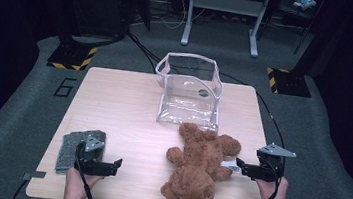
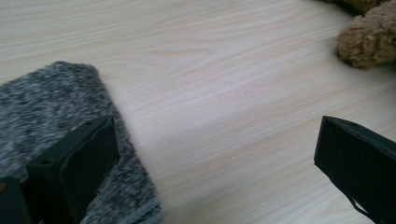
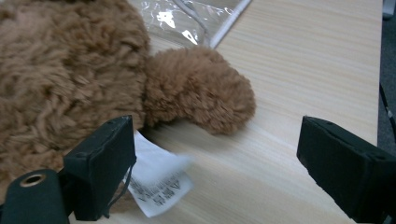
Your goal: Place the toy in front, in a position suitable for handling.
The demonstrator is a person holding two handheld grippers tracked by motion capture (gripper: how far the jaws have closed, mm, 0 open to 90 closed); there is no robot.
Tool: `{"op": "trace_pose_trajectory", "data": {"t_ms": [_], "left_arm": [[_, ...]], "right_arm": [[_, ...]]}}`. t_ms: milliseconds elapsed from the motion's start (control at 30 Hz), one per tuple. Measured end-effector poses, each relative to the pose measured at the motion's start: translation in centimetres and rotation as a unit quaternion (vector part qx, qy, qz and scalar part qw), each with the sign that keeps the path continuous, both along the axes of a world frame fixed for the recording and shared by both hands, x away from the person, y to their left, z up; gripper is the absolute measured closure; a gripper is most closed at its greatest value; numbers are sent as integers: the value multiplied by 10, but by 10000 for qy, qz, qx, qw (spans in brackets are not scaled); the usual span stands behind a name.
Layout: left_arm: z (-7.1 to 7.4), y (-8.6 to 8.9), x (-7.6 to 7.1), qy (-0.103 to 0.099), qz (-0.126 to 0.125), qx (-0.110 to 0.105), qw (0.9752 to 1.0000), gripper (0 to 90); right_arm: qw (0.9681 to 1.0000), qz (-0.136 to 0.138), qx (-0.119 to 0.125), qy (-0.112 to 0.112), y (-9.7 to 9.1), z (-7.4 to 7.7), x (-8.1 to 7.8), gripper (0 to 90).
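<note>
Lay untouched at lower centre of the wooden table (image 1: 113, 102): brown teddy bear (image 1: 199, 165), short of empty clear pouch (image 1: 189, 90) above, right gripper (image 1: 241, 166) open-jawed beside its white tag (image 3: 159, 179), left gripper (image 1: 115, 165) open near grey cloth (image 1: 76, 148).

Bare tabletop (image 1: 128, 104) between grey mat (image 1: 80, 149) and teddy bear (image 1: 199, 167), clear bag (image 1: 189, 88) blocking beyond

teddy bear's white tag (image 3: 159, 179) print blurred, partly behind the tongs' pad
</note>
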State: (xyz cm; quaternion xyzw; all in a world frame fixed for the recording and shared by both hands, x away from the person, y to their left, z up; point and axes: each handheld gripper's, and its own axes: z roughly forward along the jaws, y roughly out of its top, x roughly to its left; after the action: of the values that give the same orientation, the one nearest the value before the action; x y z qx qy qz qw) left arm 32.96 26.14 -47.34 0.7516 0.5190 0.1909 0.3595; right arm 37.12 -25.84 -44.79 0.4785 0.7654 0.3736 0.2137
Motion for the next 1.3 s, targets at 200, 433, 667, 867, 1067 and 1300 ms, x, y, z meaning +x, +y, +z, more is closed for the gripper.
{"op": "trace_pose_trajectory", "data": {"t_ms": [200,433,667,867,1067,1300], "left_arm": [[-2,-18,-4,4,-225,-62,9997,0],[-2,-42,-11,46,-602,-152,9981,0],[1,-76,-18,37,-1050,-305,9940,0],[7,-100,-25,-23,-1441,-370,9889,0],[13,-116,-31,-22,-1766,-461,9832,0],[13,-145,-34,-45,-2213,-506,9739,17]], "right_arm": [[9998,174,-12,-86,15,12,4,113],[9992,387,21,-123,31,21,9,116],[9980,615,54,-147,45,32,15,126],[9964,821,13,-189,65,42,21,134],[9947,1016,-47,-131,86,42,31,140],[9936,1122,-140,-62,105,44,44,180]]}}
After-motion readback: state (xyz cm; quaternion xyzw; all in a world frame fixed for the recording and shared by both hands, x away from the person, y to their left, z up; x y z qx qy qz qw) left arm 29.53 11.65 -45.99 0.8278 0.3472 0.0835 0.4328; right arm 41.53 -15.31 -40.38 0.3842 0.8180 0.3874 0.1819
